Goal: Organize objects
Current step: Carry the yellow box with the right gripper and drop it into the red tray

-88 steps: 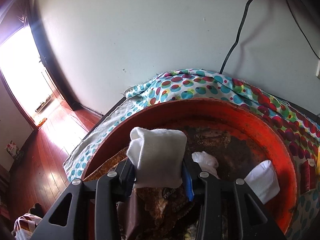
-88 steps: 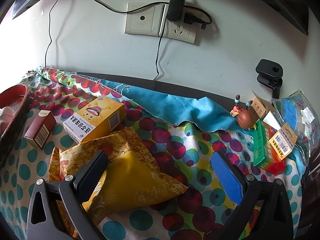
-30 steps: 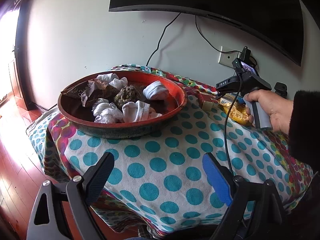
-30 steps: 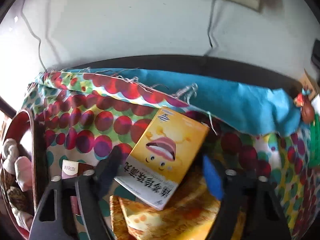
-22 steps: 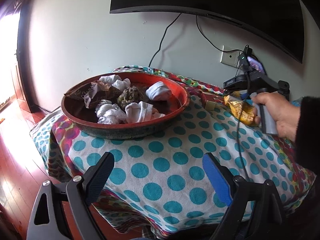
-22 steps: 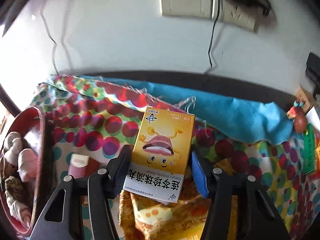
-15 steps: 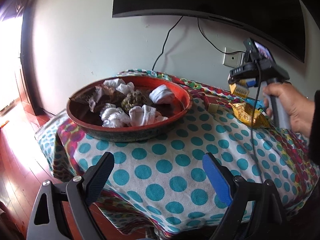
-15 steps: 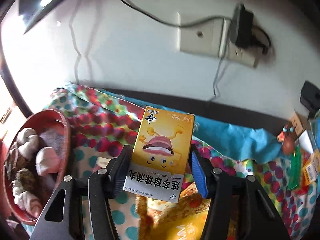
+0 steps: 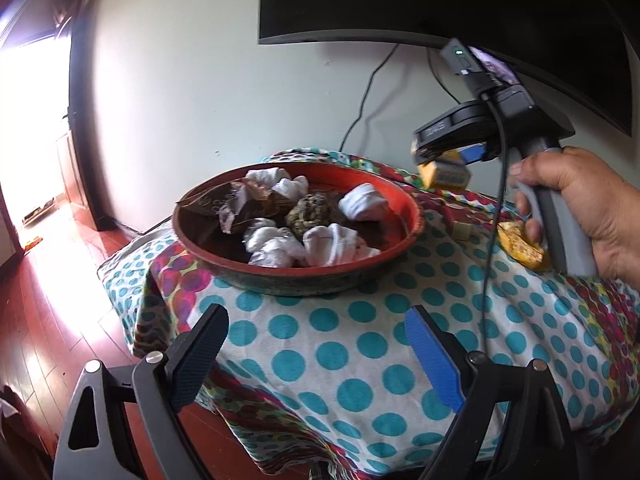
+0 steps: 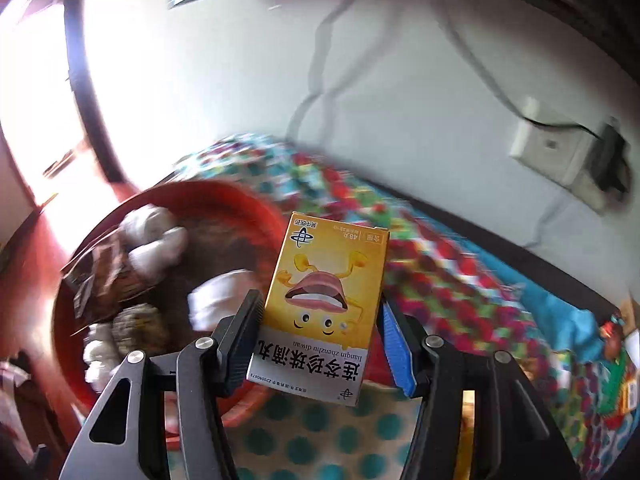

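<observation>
My right gripper (image 10: 320, 344) is shut on a yellow medicine box (image 10: 324, 304) with a cartoon face, held in the air to the right of the red bowl (image 10: 240, 204). In the left wrist view the same box (image 9: 444, 174) shows in the right gripper (image 9: 452, 156), above the table behind the bowl's right rim (image 9: 412, 216). The bowl holds several white rolled socks (image 9: 336, 240) and dark packets (image 9: 240, 208). My left gripper (image 9: 316, 354) is open and empty, in front of the table's near edge.
A polka-dot cloth (image 9: 360, 344) covers the table. A yellow snack packet (image 9: 520, 244) and a small box (image 9: 462, 230) lie right of the bowl. A wall socket (image 10: 560, 152), a wall-mounted screen (image 9: 440, 0) and a wooden floor (image 9: 48, 300) at left are in view.
My right gripper closed on the yellow box, lifted it off the table and swung left toward the bowl. My left gripper let go of a white sock in the bowl and drew back, open.
</observation>
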Motion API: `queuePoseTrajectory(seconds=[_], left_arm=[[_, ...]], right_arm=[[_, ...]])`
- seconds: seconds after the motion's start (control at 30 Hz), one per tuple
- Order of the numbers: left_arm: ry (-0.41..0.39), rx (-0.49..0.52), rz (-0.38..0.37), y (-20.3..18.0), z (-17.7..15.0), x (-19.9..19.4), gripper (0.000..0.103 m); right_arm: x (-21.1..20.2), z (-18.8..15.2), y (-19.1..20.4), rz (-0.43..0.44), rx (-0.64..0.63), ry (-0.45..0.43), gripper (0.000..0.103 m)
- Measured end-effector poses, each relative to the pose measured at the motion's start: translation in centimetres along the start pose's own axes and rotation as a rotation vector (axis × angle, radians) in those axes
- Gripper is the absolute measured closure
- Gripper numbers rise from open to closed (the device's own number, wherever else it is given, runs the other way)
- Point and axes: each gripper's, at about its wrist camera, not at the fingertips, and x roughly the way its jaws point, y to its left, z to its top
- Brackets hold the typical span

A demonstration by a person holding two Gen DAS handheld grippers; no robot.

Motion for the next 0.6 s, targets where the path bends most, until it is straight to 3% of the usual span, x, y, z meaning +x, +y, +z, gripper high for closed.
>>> queuePoseTrajectory(seconds=[0.23, 0.43, 0.6], left_arm=[[0.010, -0.050, 0.022, 1.7, 0.3, 0.7, 0.011], [0.023, -0.081, 0.021, 2.7, 0.5, 1.4, 0.011], [0.028, -0.093, 0.021, 3.0, 0.5, 1.5, 0.011]], right_arm=[[3.3, 0.0, 7.1, 0.071, -0.110, 0.054, 0.049], [6.0, 1.0, 10.6, 0.134, -0.118, 0.096, 0.050], [7.5, 1.1, 12.1, 0.123, -0.137, 0.130, 0.052]])
